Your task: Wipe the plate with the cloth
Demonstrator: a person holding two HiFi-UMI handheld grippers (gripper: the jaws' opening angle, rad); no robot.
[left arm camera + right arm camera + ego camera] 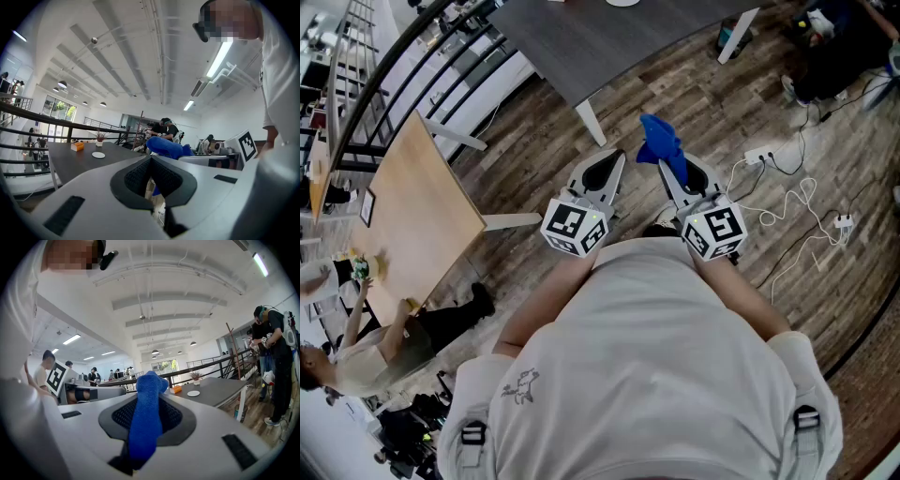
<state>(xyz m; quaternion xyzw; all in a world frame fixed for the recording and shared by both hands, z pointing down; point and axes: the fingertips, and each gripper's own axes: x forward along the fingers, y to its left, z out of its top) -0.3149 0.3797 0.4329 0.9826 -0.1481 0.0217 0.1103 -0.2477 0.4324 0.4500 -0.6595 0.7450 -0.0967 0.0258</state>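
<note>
Hovering over open wooden floor (pixel 534 178), short of the dark grey table (pixel 581 37) edge, the right gripper (pixel 148 397) pinches a blue terry cloth (pixel 145 427). The left gripper (pixel 151 161) has its jaws pressed together, empty. What seems a small white round plate (pixel 98 154) lies on the table, well ahead.

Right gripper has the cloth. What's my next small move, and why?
Probably step forward toward the dark grey table: the small round white plate lies on it, well ahead of the right gripper, which already pinches the blue fuzzy cloth. The plate looks out of wiping reach.
</note>
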